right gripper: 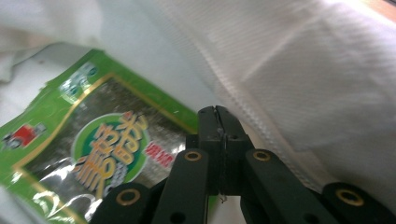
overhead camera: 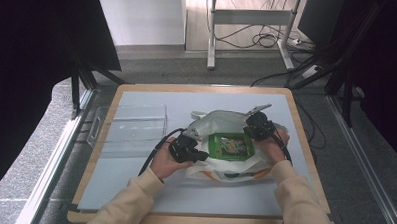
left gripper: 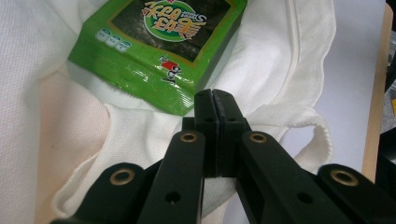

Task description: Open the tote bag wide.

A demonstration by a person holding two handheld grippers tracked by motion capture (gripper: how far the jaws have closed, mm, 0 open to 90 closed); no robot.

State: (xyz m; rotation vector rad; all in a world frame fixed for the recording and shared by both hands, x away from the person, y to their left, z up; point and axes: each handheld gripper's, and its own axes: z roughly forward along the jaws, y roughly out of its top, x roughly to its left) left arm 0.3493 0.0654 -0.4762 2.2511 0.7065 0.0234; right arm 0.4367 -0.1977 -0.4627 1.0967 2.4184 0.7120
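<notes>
A white cloth tote bag [overhead camera: 209, 123] lies open in the middle of the table mat, with a green seaweed snack packet [overhead camera: 229, 145] flat inside it. At the bag's left rim my left gripper [overhead camera: 203, 155] is shut. In the left gripper view its tips [left gripper: 215, 93] rest at the hem of the bag [left gripper: 289, 60], just short of the packet [left gripper: 154, 51]. My right gripper [overhead camera: 249, 132] is shut at the bag's right side. In the right gripper view its tips [right gripper: 217, 110] sit over the packet's edge [right gripper: 93, 140], beside a wall of bag cloth [right gripper: 303, 79]. Whether either gripper pinches cloth I cannot tell.
A clear plastic box [overhead camera: 131, 123] stands on the mat to the left of the bag. The grey mat [overhead camera: 148, 190] covers a wooden tabletop [overhead camera: 305, 146]. Dark frame posts and cables are beyond the table's far edge.
</notes>
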